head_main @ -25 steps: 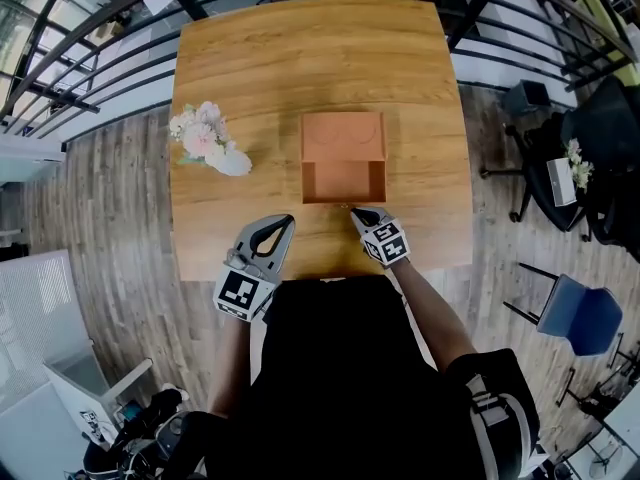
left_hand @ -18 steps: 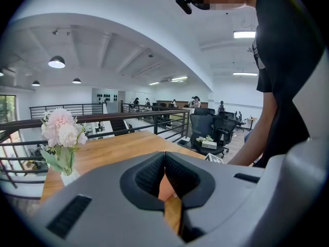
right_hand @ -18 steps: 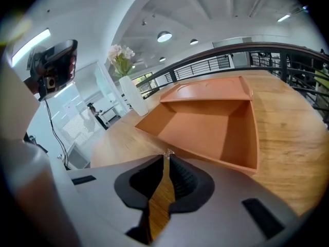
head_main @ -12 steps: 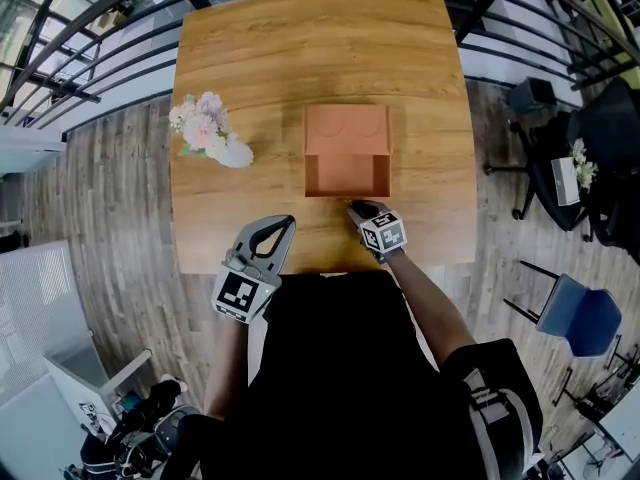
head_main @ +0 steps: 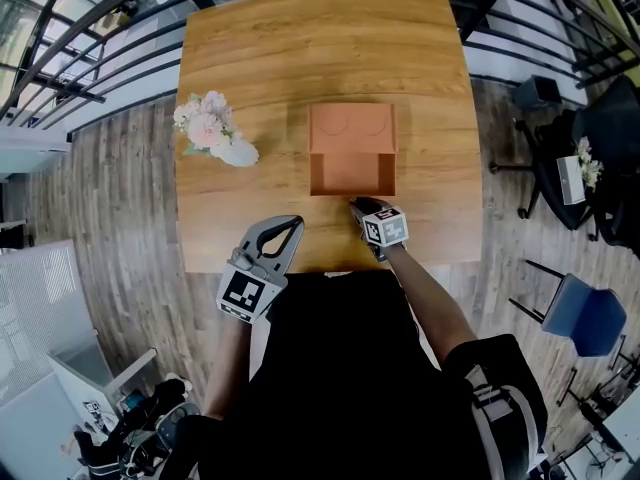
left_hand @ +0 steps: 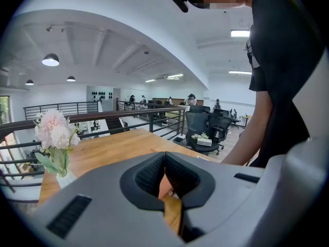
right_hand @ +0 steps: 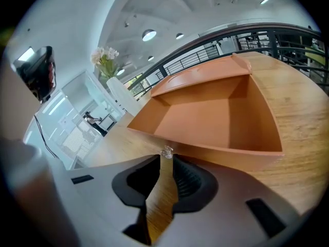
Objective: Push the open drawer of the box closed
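1. Wooden table (head_main: 420,78) fills the head view; it bears everything below.
2. Orange box (head_main: 351,128) sits near the table's middle; its drawer (head_main: 350,192) stands pulled out toward the person, with nothing inside.
3. White vase of pink flowers (head_main: 213,130) stands to the box's left, well apart from it.
4. Left gripper (head_main: 293,222) hangs over the near table edge, away from the box; its jaws are pressed together on nothing.
5. Right gripper (head_main: 355,205) has its jaws drawn narrow; its tips are at the drawer's front.
6. Small clear knob (right_hand: 167,151) on that front sits right at those tips.
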`<state>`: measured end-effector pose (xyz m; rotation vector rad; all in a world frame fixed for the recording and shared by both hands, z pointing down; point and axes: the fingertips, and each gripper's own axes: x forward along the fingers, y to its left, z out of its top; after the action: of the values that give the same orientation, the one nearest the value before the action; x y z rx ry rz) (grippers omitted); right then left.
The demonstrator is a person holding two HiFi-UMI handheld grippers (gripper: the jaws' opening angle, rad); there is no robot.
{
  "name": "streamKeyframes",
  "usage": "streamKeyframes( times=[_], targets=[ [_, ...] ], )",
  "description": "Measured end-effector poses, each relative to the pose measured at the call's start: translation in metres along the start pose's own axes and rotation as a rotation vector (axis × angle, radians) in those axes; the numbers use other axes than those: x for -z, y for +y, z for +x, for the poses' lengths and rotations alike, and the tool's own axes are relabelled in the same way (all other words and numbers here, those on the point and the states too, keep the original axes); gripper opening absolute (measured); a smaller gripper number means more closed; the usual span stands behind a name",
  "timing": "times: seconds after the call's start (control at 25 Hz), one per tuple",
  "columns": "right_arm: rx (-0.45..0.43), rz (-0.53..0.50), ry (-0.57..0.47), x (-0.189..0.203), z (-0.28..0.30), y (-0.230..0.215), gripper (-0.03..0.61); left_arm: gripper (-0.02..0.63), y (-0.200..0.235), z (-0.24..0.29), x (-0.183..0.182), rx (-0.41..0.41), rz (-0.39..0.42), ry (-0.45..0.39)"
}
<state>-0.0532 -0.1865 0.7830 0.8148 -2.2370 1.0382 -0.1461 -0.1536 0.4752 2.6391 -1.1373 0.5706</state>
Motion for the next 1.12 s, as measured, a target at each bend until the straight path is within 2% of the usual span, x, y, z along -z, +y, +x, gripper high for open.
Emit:
streamKeyframes(
  times=[0.12,0.28,0.6,1.12],
  targets=[
    [-0.001,0.014,-0.004,-0.004,0.003,0.001,0.094,0.023,0.000,0.002,-0.003,0.006,0.004,-0.035],
    [-0.006,0.035,0.009,-0.003,0.009,0.000,0.092,0.023,0.001,0.007,-0.002,0.025,0.011,-0.010],
    [-0.003,0.040,0.016,-0.003,0.014,0.000,0.078,0.021,0.005,0.011,0.002,0.025,0.004,-0.029],
    [0.009,0.074,-0.036,-0.013,0.008,0.001,0.077,0.023,0.000,0.019,0.007,0.029,-0.025,-0.039]
  ],
)
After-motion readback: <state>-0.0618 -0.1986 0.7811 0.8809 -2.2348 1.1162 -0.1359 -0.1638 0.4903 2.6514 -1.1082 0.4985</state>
